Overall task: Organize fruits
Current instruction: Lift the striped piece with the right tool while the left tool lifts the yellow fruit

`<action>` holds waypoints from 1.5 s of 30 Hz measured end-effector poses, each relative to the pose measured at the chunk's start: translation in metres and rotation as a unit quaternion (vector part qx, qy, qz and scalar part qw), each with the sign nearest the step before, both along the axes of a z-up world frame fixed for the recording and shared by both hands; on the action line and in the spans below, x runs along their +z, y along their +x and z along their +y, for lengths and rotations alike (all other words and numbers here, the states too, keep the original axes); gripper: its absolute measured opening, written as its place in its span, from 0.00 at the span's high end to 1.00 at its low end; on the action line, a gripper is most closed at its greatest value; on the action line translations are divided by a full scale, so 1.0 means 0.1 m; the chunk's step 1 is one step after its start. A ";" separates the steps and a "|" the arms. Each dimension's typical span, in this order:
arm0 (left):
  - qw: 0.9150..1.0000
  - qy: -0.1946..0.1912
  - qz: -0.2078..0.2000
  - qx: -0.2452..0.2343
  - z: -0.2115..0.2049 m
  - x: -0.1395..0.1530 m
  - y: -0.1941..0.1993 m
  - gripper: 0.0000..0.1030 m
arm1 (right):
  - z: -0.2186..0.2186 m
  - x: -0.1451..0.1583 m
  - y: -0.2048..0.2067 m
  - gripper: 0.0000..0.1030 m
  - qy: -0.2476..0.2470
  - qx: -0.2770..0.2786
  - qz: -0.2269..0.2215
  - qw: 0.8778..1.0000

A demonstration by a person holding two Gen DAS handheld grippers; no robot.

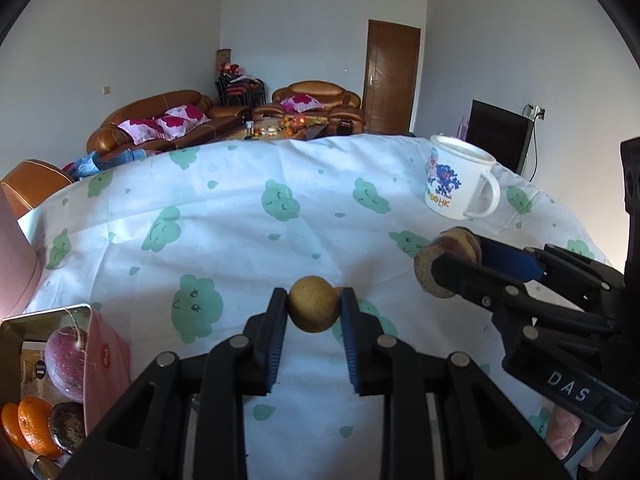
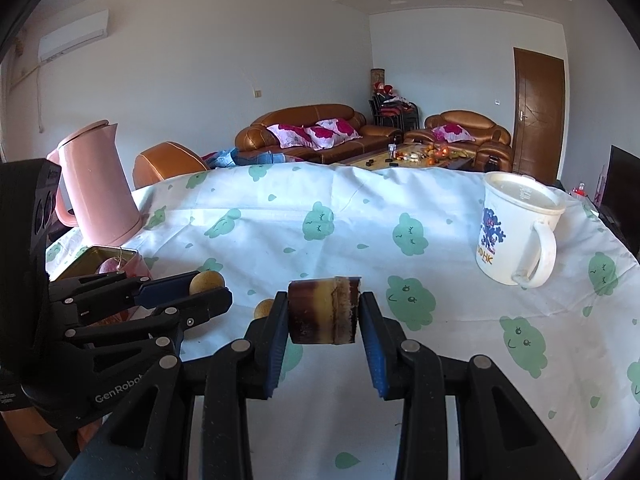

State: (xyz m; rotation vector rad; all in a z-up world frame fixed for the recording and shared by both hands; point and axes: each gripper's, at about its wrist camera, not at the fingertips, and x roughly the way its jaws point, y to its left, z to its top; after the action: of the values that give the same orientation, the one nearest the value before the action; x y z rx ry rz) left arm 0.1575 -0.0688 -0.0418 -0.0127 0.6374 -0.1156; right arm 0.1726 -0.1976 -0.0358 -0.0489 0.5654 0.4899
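The desk [image 2: 280,216] takes up most of the room in front of me, draped in a white cloth [image 1: 240,208] printed with green cloud faces. At its far left corner stands a pink kettle [image 2: 98,188], upright, and over on the right side a white mug [image 2: 516,232] with a blue cartoon print and a lid on top sits with its handle turned toward the near edge. Near the left edge, just in front of the kettle, lies an open pink tin [image 1: 106,364]; inside it I can see a reddish apple [image 1: 64,364], two oranges [image 1: 34,424] and a dark round fruit [image 1: 68,426] packed close together. The right gripper [image 2: 324,312] is held above the cloth in the middle of the desk, its jaws closed on a short piece of sugarcane [image 2: 322,310], dark purple skin with a yellowish band, pinched across its two cut ends and lifted clear of the cloth. To its left the left gripper [image 1: 314,310] hovers near the tin, its blue-padded jaws clamped on a small round tan longan [image 1: 312,308], which hangs in the air between them. A second small tan fruit [image 2: 264,309] lies on the cloth between the two grippers, partly hidden behind the right one's left finger.
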 end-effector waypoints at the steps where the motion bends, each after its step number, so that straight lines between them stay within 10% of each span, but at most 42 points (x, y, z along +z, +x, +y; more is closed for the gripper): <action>1: 1.000 0.001 -0.003 0.001 0.00 0.01 -0.01 0.73 | 0.00 0.01 -0.01 0.64 0.001 0.000 -0.002 1.000; 45: 0.995 0.018 -0.093 0.018 -0.02 0.18 -0.35 0.73 | -0.06 0.17 -0.37 0.64 0.012 0.002 -0.103 0.995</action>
State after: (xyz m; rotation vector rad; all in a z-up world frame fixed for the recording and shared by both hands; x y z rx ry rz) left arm 0.1221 -0.0710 -0.0241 0.0211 0.4530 -0.0693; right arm 0.1355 -0.2031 -0.0192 -0.0762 0.3565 0.4898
